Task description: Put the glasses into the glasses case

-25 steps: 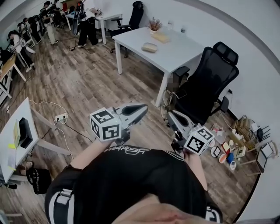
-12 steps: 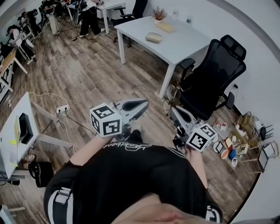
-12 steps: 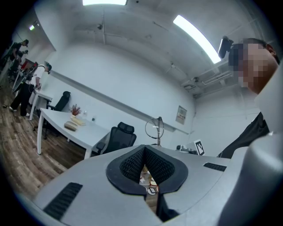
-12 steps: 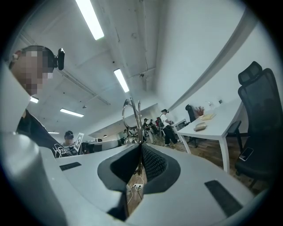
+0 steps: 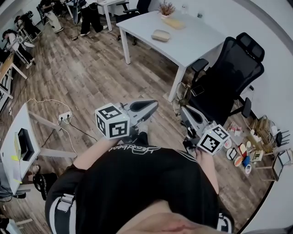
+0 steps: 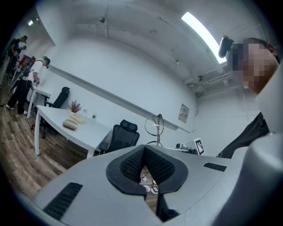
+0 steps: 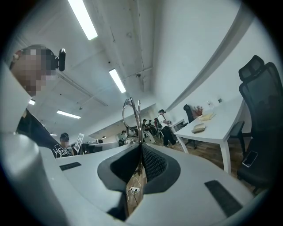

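Glasses [image 7: 132, 118] pinched in right tool [image 5: 182, 110]

I read its jaws clamped on the frame, over the wooden floor [image 5: 91, 77]. My left tool [image 5: 154, 104] is closed, empty. A tan case [image 5: 160, 35] lies well away on the white bench [image 5: 194, 45].

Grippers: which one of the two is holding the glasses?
The right gripper: the glasses stick up from between its closed jaws. The left gripper is shut with nothing in it.

Two tongs are counted: left tongs [image 5: 154, 105] and right tongs [image 5: 183, 111]. One pair of glasses [image 7: 139, 123] is counted. On the far desk [image 5: 192, 43], one glasses case [image 5: 160, 35] and one potted plant [image 5: 167, 7] are counted. Two black office chairs [image 5: 231, 77] are seen.
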Tool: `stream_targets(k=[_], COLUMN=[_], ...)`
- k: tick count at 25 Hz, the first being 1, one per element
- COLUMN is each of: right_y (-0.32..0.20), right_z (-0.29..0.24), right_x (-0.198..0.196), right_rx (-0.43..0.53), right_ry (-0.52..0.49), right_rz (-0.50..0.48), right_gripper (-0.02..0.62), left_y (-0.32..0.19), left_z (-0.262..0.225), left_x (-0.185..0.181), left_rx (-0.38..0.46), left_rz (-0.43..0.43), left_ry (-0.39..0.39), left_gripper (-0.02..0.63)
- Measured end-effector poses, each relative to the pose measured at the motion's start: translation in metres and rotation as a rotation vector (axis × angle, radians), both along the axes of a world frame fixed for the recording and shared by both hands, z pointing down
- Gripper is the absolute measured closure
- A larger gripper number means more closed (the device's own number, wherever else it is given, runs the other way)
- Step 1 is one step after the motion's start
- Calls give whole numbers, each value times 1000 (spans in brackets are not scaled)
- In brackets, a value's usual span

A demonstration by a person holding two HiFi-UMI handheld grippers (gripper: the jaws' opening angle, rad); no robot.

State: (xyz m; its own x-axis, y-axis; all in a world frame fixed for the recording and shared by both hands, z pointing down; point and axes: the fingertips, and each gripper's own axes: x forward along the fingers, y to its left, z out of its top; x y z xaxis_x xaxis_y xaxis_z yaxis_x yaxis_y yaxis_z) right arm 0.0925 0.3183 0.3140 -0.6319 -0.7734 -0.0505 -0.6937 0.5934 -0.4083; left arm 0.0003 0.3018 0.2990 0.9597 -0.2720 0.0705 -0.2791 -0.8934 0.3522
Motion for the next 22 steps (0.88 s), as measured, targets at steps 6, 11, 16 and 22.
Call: stream_targets(k=[6,11,16,22], right_y=[-83,-167,-252,-342], right_z=[10,14,21,22], right_x=[4,9,6,-8], right_rx=[-33,-65,-94,-117], right_ry=[-19,-43,-44,-27], right_rz=[6,10,9,-2], right_gripper=[577,577,577,577], left_y=[-87,-178,-267,-355], left_z=[9,12,17,21], left_x=[6,10,4,-11], left_rx=[-31,-50,-85,-103], left_rz=[13,15,-5,-13], left_ry=[-21,-50,-50,-38], left_gripper=[600,600,600,600])
